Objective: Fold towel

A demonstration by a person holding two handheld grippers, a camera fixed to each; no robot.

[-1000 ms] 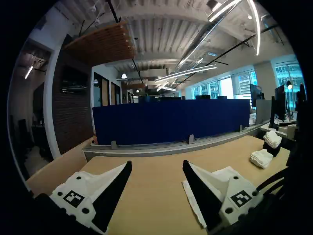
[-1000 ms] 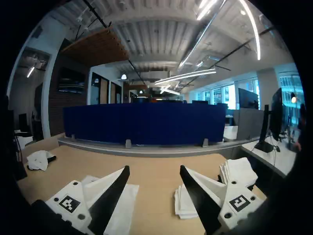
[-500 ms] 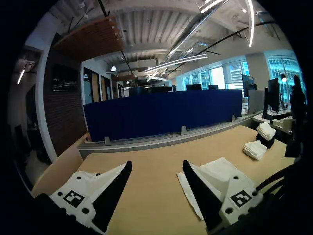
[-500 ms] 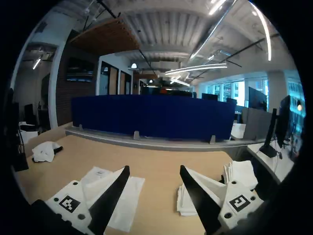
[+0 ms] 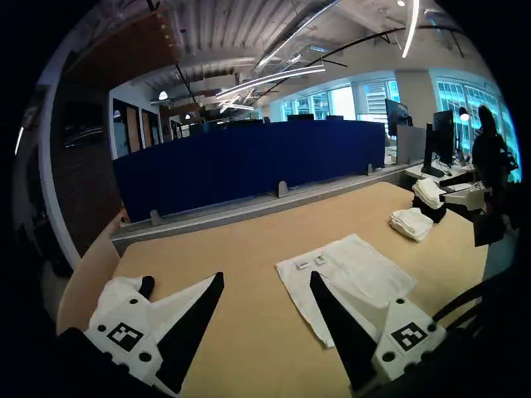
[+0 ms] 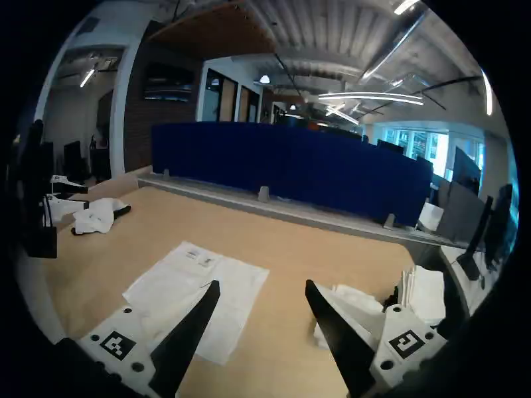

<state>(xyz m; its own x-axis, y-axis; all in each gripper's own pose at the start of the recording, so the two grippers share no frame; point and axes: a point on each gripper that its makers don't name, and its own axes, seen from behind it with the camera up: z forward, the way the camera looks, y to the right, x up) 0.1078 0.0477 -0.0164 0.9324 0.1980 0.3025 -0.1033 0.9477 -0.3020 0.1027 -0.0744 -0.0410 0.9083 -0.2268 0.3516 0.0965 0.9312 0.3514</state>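
In the left gripper view, the towel at centre right is showing as white cloth, matt and softly creased. The desk top around it is looking like pale wood laminate, smooth with a faint sheen. At the bottom, the left gripper is presenting matt white plastic shells with matt black inner faces. Across the middle, the divider panel is reading as matt dark blue fabric, and the rail under it as grey metal. In the right gripper view, the right gripper is showing the same plastic. The folded towels at lower right are looking like thick white cloth, and the slatted panel at the top like brown wood.
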